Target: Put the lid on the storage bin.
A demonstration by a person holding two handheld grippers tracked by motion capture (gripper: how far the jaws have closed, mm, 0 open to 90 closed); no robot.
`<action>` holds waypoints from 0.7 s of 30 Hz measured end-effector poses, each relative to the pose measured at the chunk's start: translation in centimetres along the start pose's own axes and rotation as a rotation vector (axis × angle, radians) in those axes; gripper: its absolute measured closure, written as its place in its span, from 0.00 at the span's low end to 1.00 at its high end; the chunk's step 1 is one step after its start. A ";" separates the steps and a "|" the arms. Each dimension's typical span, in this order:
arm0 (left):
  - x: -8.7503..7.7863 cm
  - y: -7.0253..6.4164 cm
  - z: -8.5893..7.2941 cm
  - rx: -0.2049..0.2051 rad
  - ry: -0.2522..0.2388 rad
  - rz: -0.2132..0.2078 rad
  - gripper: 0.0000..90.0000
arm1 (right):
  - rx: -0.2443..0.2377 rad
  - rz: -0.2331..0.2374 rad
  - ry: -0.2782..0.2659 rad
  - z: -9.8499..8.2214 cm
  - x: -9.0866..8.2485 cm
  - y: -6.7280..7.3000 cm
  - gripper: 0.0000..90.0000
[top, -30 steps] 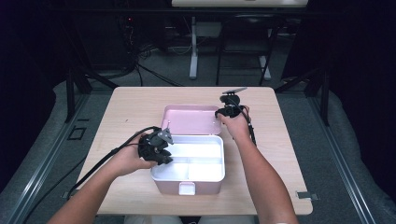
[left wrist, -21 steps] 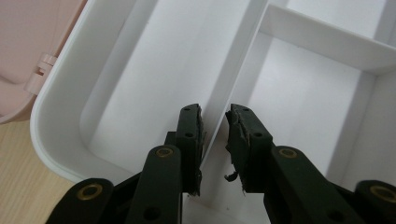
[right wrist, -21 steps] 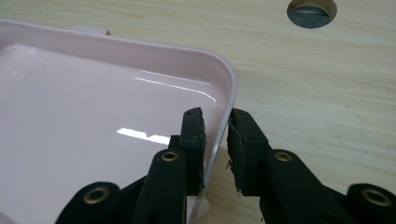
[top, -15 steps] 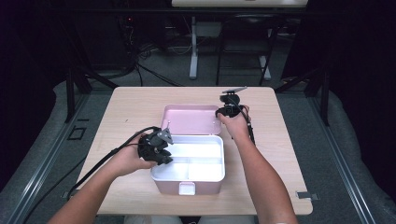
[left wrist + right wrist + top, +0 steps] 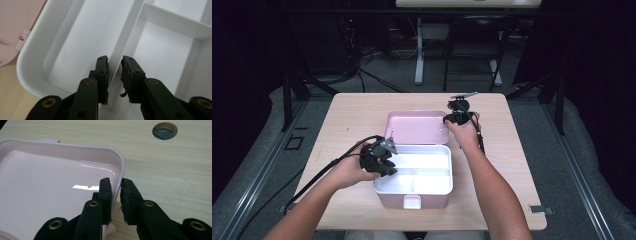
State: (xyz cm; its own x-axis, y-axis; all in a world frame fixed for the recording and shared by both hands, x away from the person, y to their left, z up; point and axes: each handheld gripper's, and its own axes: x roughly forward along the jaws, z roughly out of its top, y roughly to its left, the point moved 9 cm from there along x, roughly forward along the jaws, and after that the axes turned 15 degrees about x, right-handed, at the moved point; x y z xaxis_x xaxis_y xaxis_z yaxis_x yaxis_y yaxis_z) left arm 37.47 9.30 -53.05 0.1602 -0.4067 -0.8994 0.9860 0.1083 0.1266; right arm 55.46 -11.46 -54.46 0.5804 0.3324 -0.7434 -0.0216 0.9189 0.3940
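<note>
1. The left tool (image 5: 382, 159) sits at the left end of the white tray (image 5: 432, 186); in the left gripper view (image 5: 115, 75) its jaws straddle a thin divider (image 5: 125, 46) that runs away from the tool along the tray.
2. The two jaws stand a little apart, one on each side of that divider and close against it; whether they actually press it cannot be told.
3. Left of the left tool's jaws lies a long compartment (image 5: 82, 42); right of them are smaller compartments split by a cross wall (image 5: 172, 23).
4. The tray's rounded corner (image 5: 26, 75) lies to the left of the tool, with the bench (image 5: 10, 100) below it and the pink lid (image 5: 15, 22) beyond.
5. The right tool (image 5: 455, 117) is at the right edge of the lid (image 5: 417, 127), which lies open and flat behind the tray.
6. In the right gripper view the right tool's (image 5: 116, 195) jaws sit one inside and one outside the lid's rim (image 5: 120, 173), near its rounded corner, narrowly parted around it; a firm pinch cannot be confirmed.
7. Ahead and to the right of the right tool, a round hole (image 5: 165, 130) opens in the bench (image 5: 175, 175).
</note>
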 end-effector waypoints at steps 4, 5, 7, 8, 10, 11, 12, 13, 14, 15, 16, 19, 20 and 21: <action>0.0 0.0 0.0 -0.002 -0.001 0.001 0.83 | 0.000 0.005 -0.011 0.1 -0.3 0.1 0.89; 0.0 0.0 0.0 -0.002 -0.001 0.001 0.83 | 0.001 0.006 -0.011 0.1 -0.4 0.2 0.89; 0.0 0.0 0.0 -0.002 0.000 0.002 0.84 | 0.005 0.011 -0.018 0.3 -0.6 0.3 0.90; 0.0 0.0 0.0 -0.002 0.000 0.002 0.84 | 0.007 0.013 -0.020 0.3 -0.7 0.3 0.90; 0.0 0.0 0.0 -0.001 -0.002 0.001 0.84 | 0.004 0.010 -0.021 0.4 -0.9 0.4 0.90; 0.0 0.0 0.0 -0.001 -0.002 0.002 0.84 | 0.002 0.009 -0.029 0.6 -1.1 0.5 0.91; 0.0 0.0 0.0 -0.001 -0.002 0.002 0.84 | -0.001 0.006 -0.029 0.6 -1.3 0.6 0.91; 0.0 0.0 0.0 -0.001 -0.002 0.002 0.84 | -0.001 0.007 -0.037 0.8 -1.5 0.7 0.92; 0.0 0.0 0.0 -0.001 -0.002 0.002 0.84 | -0.005 0.005 -0.042 0.9 -1.6 0.8 0.92; 0.0 0.0 0.0 0.000 -0.002 0.002 0.84 | -0.011 0.005 -0.049 1.0 -1.8 0.9 0.92; 0.0 0.0 0.0 -0.001 -0.002 0.002 0.84 | -0.008 0.005 -0.053 1.1 -2.0 1.0 0.92; 0.0 0.0 0.0 -0.003 -0.006 0.001 0.84 | -0.018 0.011 -0.073 1.3 -2.7 1.3 0.93; 0.0 0.0 0.0 -0.003 -0.008 0.001 0.84 | -0.018 0.014 -0.078 1.4 -2.9 1.4 0.93; 0.0 0.0 0.0 -0.004 -0.009 0.001 0.84 | -0.014 0.017 -0.082 1.4 -3.2 1.5 0.94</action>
State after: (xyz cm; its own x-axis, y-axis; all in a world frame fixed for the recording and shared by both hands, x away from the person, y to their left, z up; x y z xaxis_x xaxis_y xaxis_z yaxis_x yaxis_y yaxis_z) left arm 37.48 9.28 -53.06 0.1612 -0.4144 -0.8957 0.9857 0.1119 0.1257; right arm 54.74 -11.45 -50.72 0.6445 0.3296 -0.6899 -0.0428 0.9164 0.3979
